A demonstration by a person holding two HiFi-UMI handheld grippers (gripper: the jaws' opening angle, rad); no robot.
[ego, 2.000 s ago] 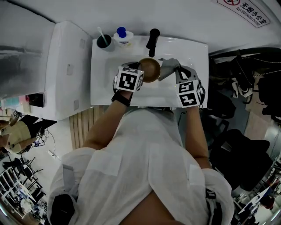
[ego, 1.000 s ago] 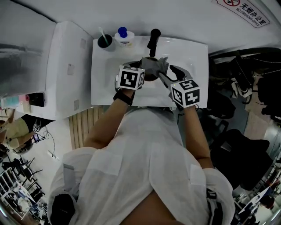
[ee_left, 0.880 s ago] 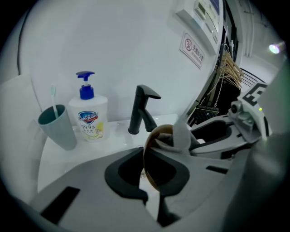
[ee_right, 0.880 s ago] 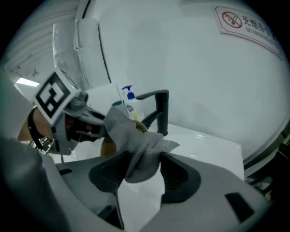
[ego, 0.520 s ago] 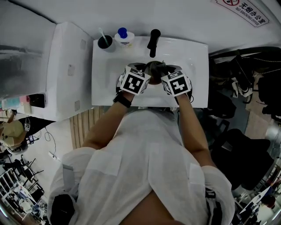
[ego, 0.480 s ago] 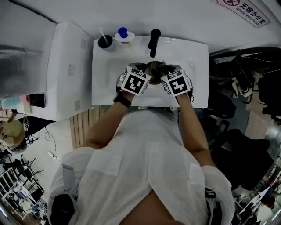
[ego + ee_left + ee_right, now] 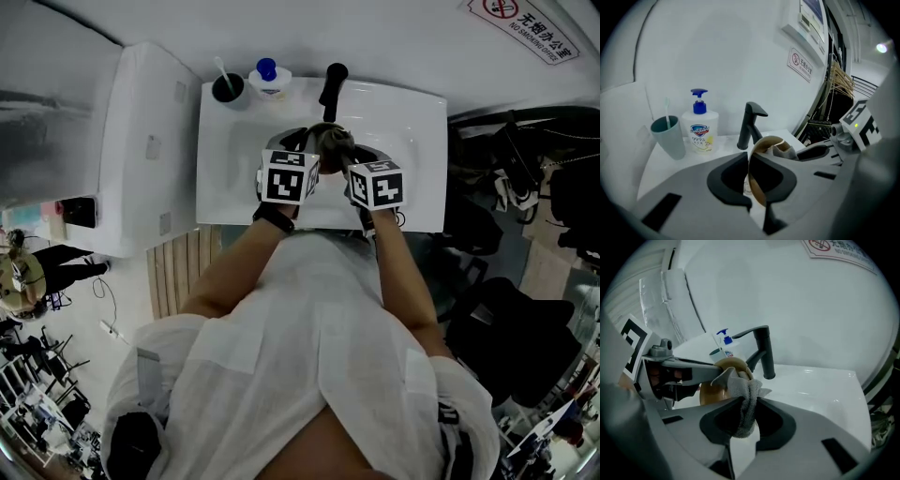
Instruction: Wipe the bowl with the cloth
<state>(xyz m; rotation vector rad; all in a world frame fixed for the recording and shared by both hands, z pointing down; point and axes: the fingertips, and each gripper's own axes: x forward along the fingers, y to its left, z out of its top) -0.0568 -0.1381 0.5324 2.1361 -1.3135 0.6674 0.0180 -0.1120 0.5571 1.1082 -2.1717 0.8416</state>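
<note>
**Now down to the wiping**

Pinching the round tan wooden bowl by its near rim in the left gripper, with the jaws closed on the thin wall and only just eased a shade wider, rim between them all the same. Keeping it tipped on edge above the white ceramic sink, just near of the black tap, hollow turned to the right, presumably to face the other tool and let any drips fall into the basin. Clamping the grey terry cloth in the right gripper, with jaws just brought in from wide onto a bunched fold, and the free end laid over the rim into the hollow. Gripping it short like this, likely for a firm pad to rub with.

Against two seconds back: no more bare bowl at left with cloth held off to its right. Against one second back: no more splayed right jaws beside cloth draped loose on the bowl. Drawn close side by side now over mid-sink, cloth touching bowl. Seemingly at the very start of the wipe.
</note>
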